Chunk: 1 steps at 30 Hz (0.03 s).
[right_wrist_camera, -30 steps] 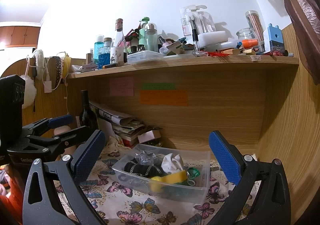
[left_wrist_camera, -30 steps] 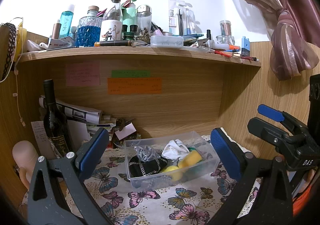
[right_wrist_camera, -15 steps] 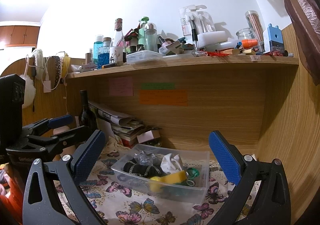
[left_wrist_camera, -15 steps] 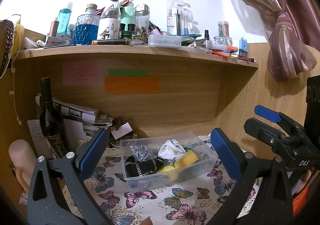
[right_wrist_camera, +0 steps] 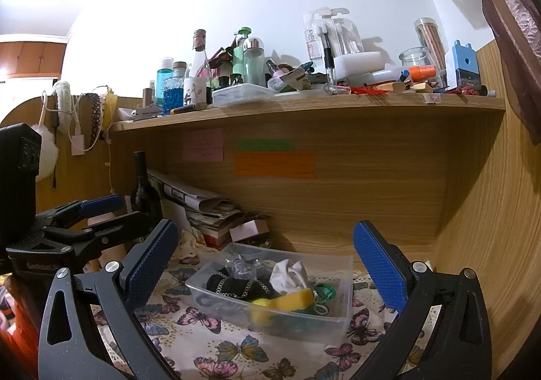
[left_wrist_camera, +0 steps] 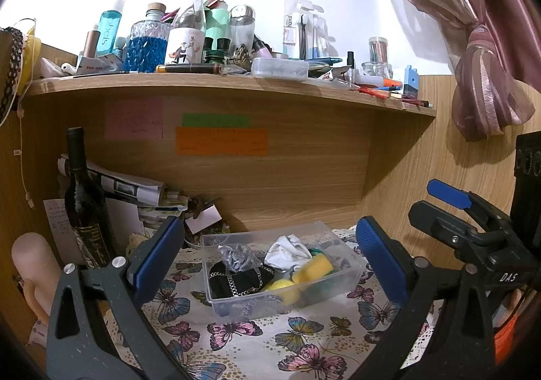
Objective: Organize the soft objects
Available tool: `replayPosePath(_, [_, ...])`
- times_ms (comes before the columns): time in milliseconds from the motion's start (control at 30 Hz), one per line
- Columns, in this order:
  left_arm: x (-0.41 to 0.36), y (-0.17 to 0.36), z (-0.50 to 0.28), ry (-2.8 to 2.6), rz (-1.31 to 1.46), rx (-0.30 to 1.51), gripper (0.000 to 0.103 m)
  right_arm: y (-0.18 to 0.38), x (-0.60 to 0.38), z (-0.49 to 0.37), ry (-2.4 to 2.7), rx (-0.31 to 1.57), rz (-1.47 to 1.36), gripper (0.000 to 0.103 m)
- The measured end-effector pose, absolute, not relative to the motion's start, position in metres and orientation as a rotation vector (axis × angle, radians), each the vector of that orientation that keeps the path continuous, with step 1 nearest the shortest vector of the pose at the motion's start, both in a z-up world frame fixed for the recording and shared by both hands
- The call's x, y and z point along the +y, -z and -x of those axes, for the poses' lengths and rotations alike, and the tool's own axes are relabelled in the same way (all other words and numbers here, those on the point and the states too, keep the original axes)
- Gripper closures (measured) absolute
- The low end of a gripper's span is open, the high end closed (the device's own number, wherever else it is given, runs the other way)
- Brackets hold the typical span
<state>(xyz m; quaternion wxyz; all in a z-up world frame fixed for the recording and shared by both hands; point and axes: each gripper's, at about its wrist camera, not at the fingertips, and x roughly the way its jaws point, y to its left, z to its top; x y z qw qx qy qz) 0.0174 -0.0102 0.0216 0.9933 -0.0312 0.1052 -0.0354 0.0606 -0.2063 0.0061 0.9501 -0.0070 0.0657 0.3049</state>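
Note:
A clear plastic box [left_wrist_camera: 351,273] stands on the butterfly cloth [left_wrist_camera: 257,342] under the shelf. It holds a black pouch with a chain [left_wrist_camera: 238,280], a grey crinkled bag [left_wrist_camera: 236,253], a white cloth [left_wrist_camera: 287,248], a yellow sponge [left_wrist_camera: 312,268] and a yellow ball [left_wrist_camera: 282,288]. The box also shows in the right wrist view [right_wrist_camera: 341,309]. My left gripper [left_wrist_camera: 270,244] is open and empty, in front of the box. My right gripper [right_wrist_camera: 265,253] is open and empty, also in front of the box and to the left gripper's right.
A dark wine bottle [left_wrist_camera: 84,200] and a stack of papers [left_wrist_camera: 135,187] stand at the back left. A pale pink object [left_wrist_camera: 33,265] is at the far left. The shelf [left_wrist_camera: 236,82] above is crowded with bottles. A wooden side wall [right_wrist_camera: 490,227] closes the right.
The left gripper's view has shifted slightly, so the box sits a little lower and left in it. Both grippers stay open and the box contents have not moved.

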Motion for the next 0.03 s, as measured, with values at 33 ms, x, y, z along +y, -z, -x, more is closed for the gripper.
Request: replayPosePath(33, [-0.0101, -0.0212, -0.0182, 0.069, 0.064, 0.212, 0.0, -0.0058, -0.2056, -0.0609, -0.619, 0.135, 0.014, 0.0])
